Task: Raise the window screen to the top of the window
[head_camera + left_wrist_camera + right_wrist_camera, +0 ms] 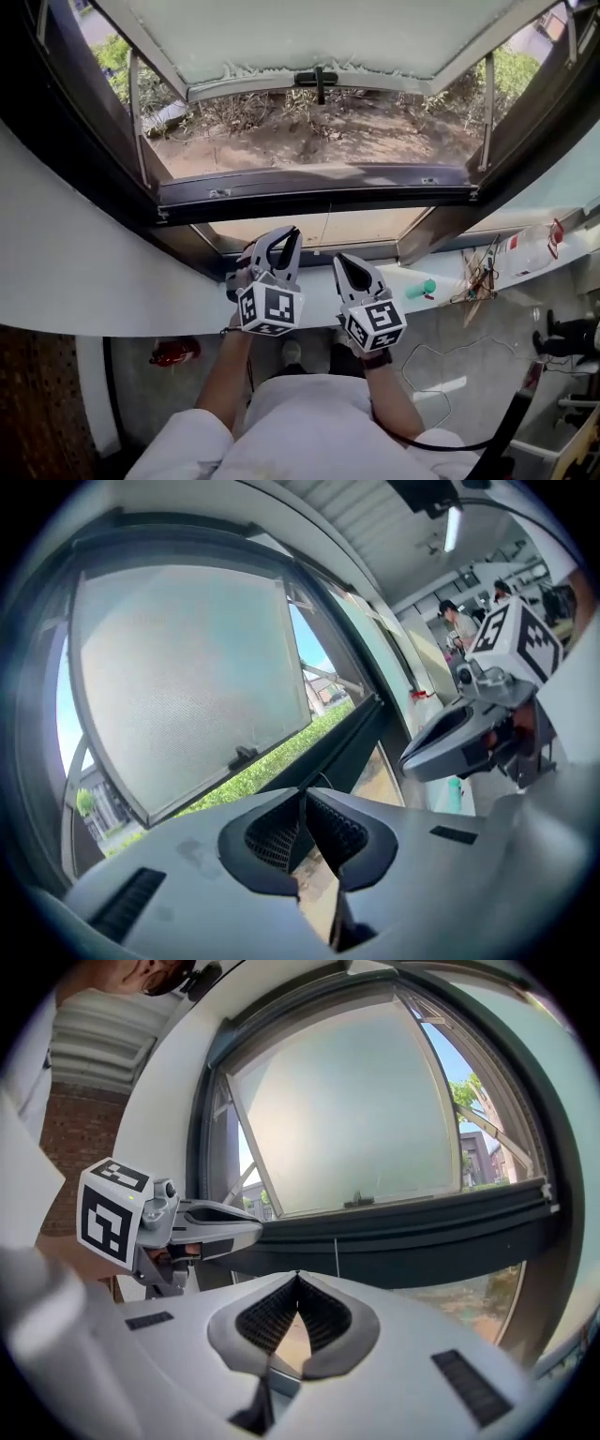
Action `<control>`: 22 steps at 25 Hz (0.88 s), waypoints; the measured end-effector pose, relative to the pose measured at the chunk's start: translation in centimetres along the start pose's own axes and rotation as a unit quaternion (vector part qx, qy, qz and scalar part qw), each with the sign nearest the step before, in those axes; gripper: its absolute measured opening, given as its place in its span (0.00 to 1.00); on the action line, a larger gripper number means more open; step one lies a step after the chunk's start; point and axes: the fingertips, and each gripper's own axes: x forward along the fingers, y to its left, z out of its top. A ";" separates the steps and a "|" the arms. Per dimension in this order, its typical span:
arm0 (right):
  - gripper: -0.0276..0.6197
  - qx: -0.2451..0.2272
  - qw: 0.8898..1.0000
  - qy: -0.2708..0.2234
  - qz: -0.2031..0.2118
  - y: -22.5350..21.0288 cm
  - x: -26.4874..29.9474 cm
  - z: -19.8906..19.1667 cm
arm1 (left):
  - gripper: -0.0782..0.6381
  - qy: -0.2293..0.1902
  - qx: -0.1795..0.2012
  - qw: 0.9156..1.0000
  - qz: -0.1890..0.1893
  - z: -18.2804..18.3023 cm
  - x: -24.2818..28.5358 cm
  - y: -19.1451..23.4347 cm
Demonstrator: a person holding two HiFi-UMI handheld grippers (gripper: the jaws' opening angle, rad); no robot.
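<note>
The window's frosted pane (309, 33) is swung outward, and a black handle (317, 80) sits on its lower edge. A dark horizontal rail (319, 187) of the window screen crosses the opening low down; a thin cord (336, 1255) hangs from its middle. Both grippers hover over the white sill, a little short of that rail. My left gripper (292, 232) is shut and holds nothing, its tips nearest the rail. Just to its right, my right gripper (339, 260) is also shut and empty. Each gripper view shows its own closed jaws and the other gripper beside it.
The curved white sill (103, 291) runs across below the window. At its right end lie a green object (422, 289), a tangle of wires (480, 277) and a clear bottle with a red cap (530, 248). People (459, 621) stand far back in the room.
</note>
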 end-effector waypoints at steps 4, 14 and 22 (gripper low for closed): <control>0.03 0.017 1.000 0.015 -0.008 -2.0 0.2 -1.4 | 0.19 0.036 0.104 0.994 -0.011 -0.3 2.5 -0.2; 0.03 0.040 0.995 0.092 -0.019 -4.1 0.7 -9.8 | 0.33 0.099 0.232 0.968 0.002 -2.9 5.5 0.6; 0.09 0.092 0.987 0.118 -0.052 -7.1 0.8 -15.3 | 0.35 0.141 0.286 0.948 0.012 -4.5 6.6 0.8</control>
